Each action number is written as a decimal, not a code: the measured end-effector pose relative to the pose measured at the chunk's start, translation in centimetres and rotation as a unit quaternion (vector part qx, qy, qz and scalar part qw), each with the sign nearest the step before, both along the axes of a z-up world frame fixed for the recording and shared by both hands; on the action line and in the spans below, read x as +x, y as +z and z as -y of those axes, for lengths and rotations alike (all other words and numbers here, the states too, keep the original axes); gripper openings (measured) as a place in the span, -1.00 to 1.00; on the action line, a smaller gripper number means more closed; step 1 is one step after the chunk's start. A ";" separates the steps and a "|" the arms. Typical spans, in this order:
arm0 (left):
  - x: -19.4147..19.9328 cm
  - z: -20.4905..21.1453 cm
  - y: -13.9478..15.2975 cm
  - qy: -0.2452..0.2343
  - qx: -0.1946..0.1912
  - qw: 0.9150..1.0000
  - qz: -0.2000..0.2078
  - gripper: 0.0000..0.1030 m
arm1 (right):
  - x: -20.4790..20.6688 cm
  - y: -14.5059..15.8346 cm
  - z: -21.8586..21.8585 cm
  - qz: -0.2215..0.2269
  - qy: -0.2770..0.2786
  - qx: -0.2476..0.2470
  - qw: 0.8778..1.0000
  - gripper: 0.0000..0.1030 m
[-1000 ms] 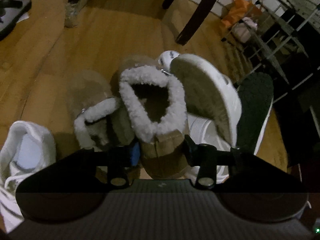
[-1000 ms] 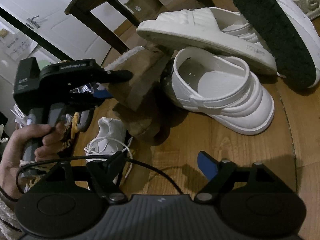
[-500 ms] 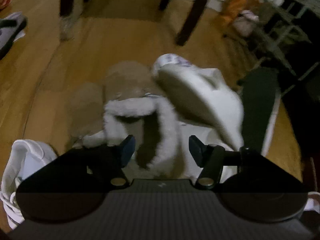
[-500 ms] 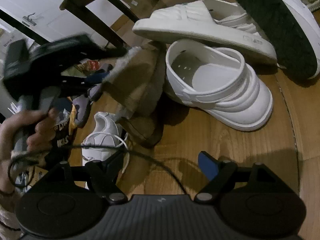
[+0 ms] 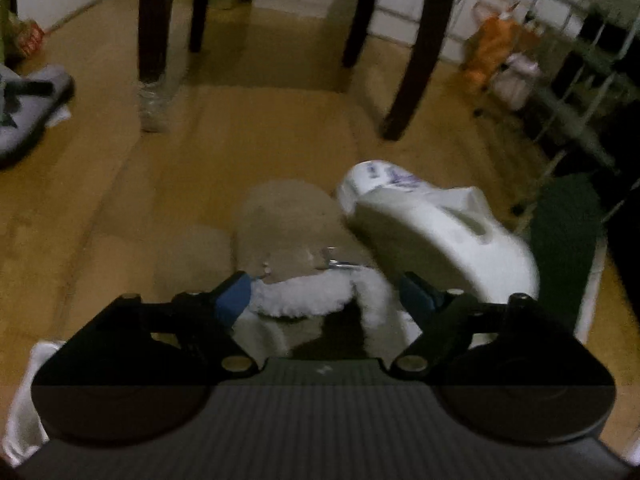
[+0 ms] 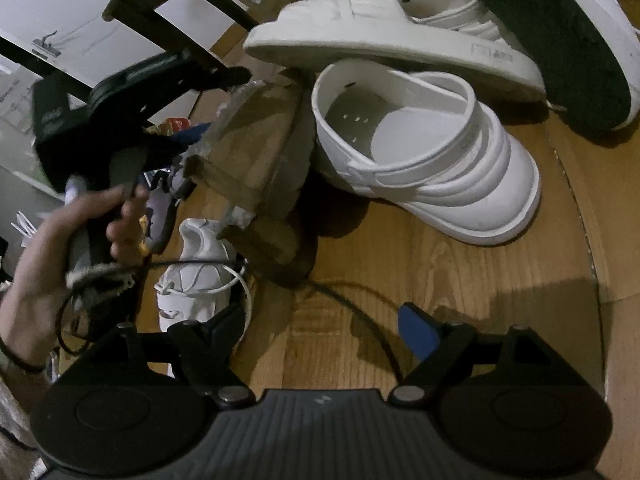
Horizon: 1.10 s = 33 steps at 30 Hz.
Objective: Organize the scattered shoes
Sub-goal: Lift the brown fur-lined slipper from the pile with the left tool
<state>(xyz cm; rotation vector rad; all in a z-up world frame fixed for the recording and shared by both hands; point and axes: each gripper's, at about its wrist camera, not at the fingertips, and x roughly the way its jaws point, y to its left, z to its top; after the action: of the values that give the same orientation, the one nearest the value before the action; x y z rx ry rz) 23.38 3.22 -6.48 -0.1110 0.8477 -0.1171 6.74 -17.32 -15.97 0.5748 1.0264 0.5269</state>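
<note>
Shoes lie heaped on the floor. My left tool is opening, its fingers straddling but off the fleece-lined slipper, which leans against the white clog. My right tool hangs released, empty, nearer me than the clog. I judge this the set-down; next, pair another shoe.

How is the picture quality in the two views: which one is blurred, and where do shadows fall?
Left wrist view: dim and smeared throughout; the fleece-lined slipper and white clog have soft edges. Right wrist view: sharper, the white clog crisp, only the hand blurred; dark shadows lie on the wooden floor. Both bend straight lines, fisheye style.
</note>
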 end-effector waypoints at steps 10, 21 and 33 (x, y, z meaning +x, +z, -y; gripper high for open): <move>-1.5 2.3 1.4 -0.059 0.084 0.994 0.026 -0.77 | 0.5 -0.8 1.4 -0.009 -0.022 0.002 1.000 0.67; -5.7 5.0 0.8 -0.109 0.179 0.976 0.055 -1.00 | 0.6 -1.0 1.1 -0.008 -0.025 0.003 1.000 0.68; -8.5 5.7 2.4 -0.121 0.225 0.964 0.074 -0.06 | 0.6 -0.9 1.5 -0.011 -0.024 0.012 1.000 0.68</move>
<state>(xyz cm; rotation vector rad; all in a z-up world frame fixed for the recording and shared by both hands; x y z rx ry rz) 14.93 -2.48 -4.09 0.4262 0.7183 -0.1574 7.33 -18.79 -16.83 0.6275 1.0259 0.4918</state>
